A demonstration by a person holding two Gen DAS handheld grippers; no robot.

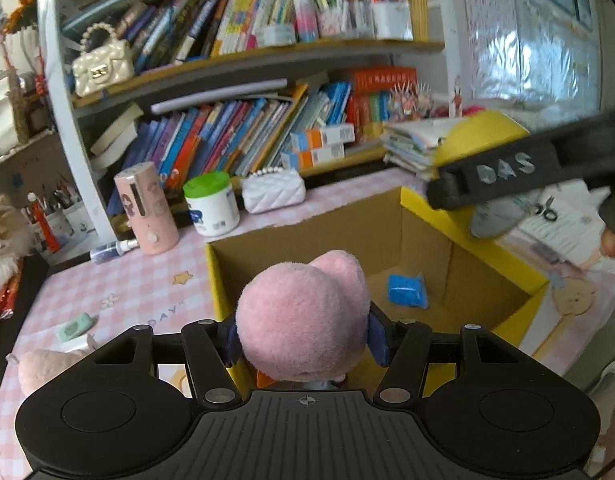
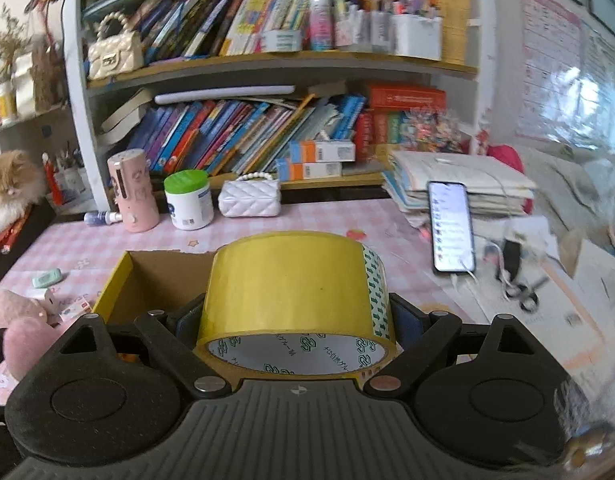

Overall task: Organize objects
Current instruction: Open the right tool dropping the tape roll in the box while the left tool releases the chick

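Desk (image 2: 307, 224) with pink check cover carries everything; shelves of books behind it.

Cardboard box (image 1: 387, 240), yellow outside, open top, sits mid-desk toward the front edge. Inside, only a blue packet (image 1: 407, 290) shows, on the floor toward the right wall. Plenty of room.

Left gripper (image 1: 305, 336): fingers closed on a pink plush toy (image 1: 303, 316), clamped at its sides. In the left wrist view it hangs over the box's near-left corner, partly above the rim.

Right gripper (image 2: 295, 320): fingers closed on a yellow tape roll (image 2: 297, 292), pads on the two flat faces, core opening facing the camera. It's held above the box's near side; from the left view the roll (image 1: 479, 140) is up over the far-right corner.

Judgement: both items are mid-drop, about to be released into the box.

How to do it well:
- Bring the plush further inward first; it's over the rim, and a release here could land it on the wall.
- Lower both before opening. Tape dropped on its edge may roll; set it on a flat face.
- Keep plush left and tape right so the arms don't cross.
- Avoid landing on the blue packet.

A second pink plush (image 2: 15, 308) and a mint eraser (image 2: 46, 278) lie near the desk's left edge, likely next.
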